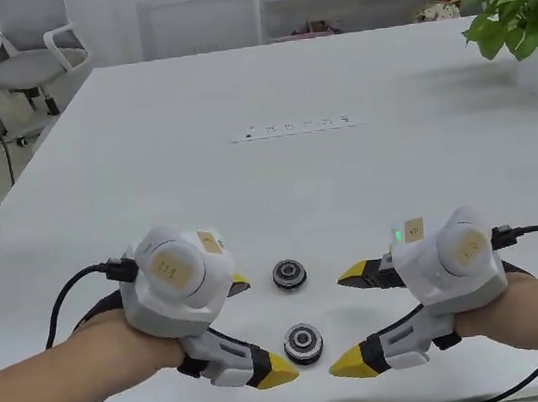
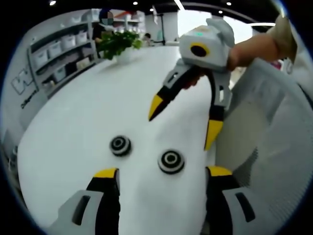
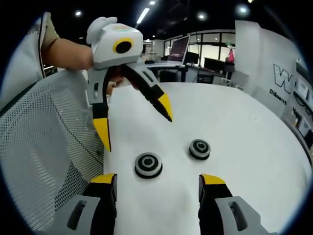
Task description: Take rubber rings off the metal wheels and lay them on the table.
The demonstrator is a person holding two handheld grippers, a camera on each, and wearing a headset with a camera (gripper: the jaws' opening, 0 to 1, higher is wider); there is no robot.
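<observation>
I judged nothing done yet: the far wheel (image 1: 290, 274) and the near wheel (image 1: 303, 342) both seemed to carry their black rubber rings (image 3: 138, 165), though they were small in view. They lay flat close to the surface's (image 1: 242, 91) near edge, axles pointing straight up, round with no long axis. My left gripper (image 1: 261, 330) and right gripper (image 1: 344, 323) flanked them, jaws apart, holding nothing.

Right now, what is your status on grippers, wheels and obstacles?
Left gripper open, right gripper open, both empty. Near wheel and far wheel on table between them, rubber rings on. Nothing blocking.
</observation>
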